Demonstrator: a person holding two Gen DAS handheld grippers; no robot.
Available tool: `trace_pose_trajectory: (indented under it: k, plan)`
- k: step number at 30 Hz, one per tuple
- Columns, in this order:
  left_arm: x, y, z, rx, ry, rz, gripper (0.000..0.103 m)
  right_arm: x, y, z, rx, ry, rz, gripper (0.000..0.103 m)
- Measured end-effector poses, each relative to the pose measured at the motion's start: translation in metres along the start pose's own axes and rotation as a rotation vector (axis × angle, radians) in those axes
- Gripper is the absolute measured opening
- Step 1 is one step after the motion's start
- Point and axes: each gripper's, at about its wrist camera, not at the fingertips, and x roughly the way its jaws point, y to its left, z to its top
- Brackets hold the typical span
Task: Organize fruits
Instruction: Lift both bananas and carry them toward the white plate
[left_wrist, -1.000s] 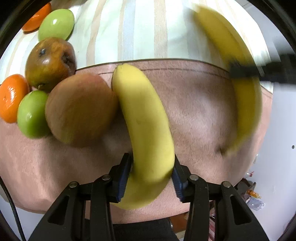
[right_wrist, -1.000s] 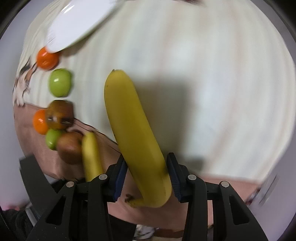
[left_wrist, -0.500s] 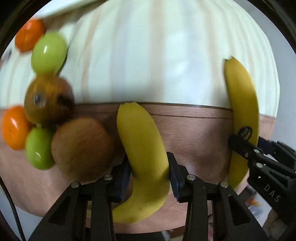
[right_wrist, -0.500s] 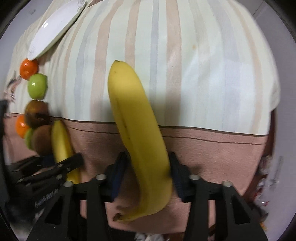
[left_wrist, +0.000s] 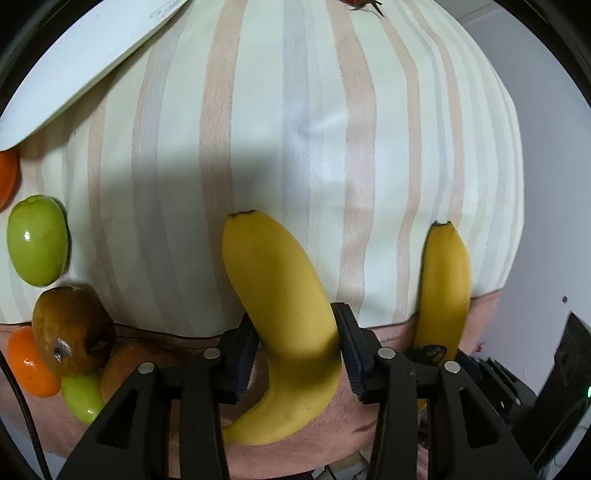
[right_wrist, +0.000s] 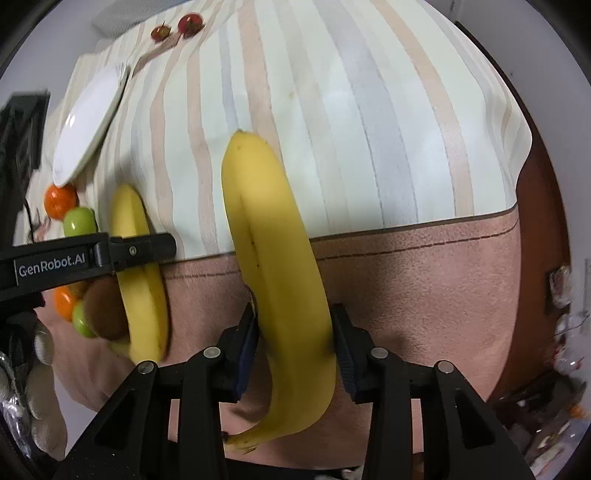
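Far left in the left wrist view, a white plate (left_wrist: 85, 70) runs off the frame, only part of its rim showing. Below it an orange (left_wrist: 7, 179) is cut by the edge, then a green apple (left_wrist: 37, 240) sits on the striped tablecloth (left_wrist: 295, 129). Lower down is a crowded cluster: a browned pear-like fruit (left_wrist: 70, 330) covers much of a second orange (left_wrist: 29, 363), and another green fruit (left_wrist: 83, 397) peeks out underneath; a brownish round fruit beside it is mostly hidden behind the gripper frame. Centre now: the left gripper (left_wrist: 293, 345) is clamped on a banana (left_wrist: 284, 314), tip pointing away, stem curling below the pads. To the right, the second banana (left_wrist: 443, 284) is held up, its lower end blocked by black hardware. In the right wrist view, the right gripper (right_wrist: 293, 341) pinches that second banana (right_wrist: 273, 266) tight over the tablecloth's pink border. Two small red fruits (right_wrist: 177, 27) sit at the far top, too small to identify.
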Motion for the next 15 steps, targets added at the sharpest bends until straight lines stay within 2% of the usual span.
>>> trace_pose_trajectory:
  k: [3, 5, 6, 7, 8, 11, 15]
  plan:
    - [0.001, 0.016, -0.009, 0.023, 0.044, 0.022, 0.048, -0.001, -0.01, 0.001, 0.03, -0.002, 0.028, 0.045]
    - [-0.01, 0.001, -0.005, 0.048, 0.047, 0.065, 0.048, -0.001, -0.013, 0.002, 0.032, -0.002, 0.026, 0.045]
    - [-0.013, 0.004, -0.009, 0.055, 0.031, 0.087, 0.047, 0.006, -0.008, 0.001, 0.019, -0.003, 0.01, 0.045]
    - [-0.015, 0.003, -0.012, 0.059, 0.015, 0.107, 0.04, 0.009, -0.003, 0.0, -0.001, -0.006, -0.008, 0.045]
    - [-0.02, 0.003, -0.015, 0.072, -0.004, 0.128, 0.037, 0.01, -0.001, -0.001, -0.031, -0.01, -0.04, 0.045]
    - [-0.037, 0.007, -0.024, 0.109, -0.046, 0.17, 0.036, 0.017, 0.022, -0.006, -0.058, -0.031, -0.09, 0.041]
    - [-0.061, 0.011, -0.046, 0.157, -0.092, 0.176, 0.036, 0.006, 0.026, -0.011, -0.038, -0.061, -0.074, 0.04]
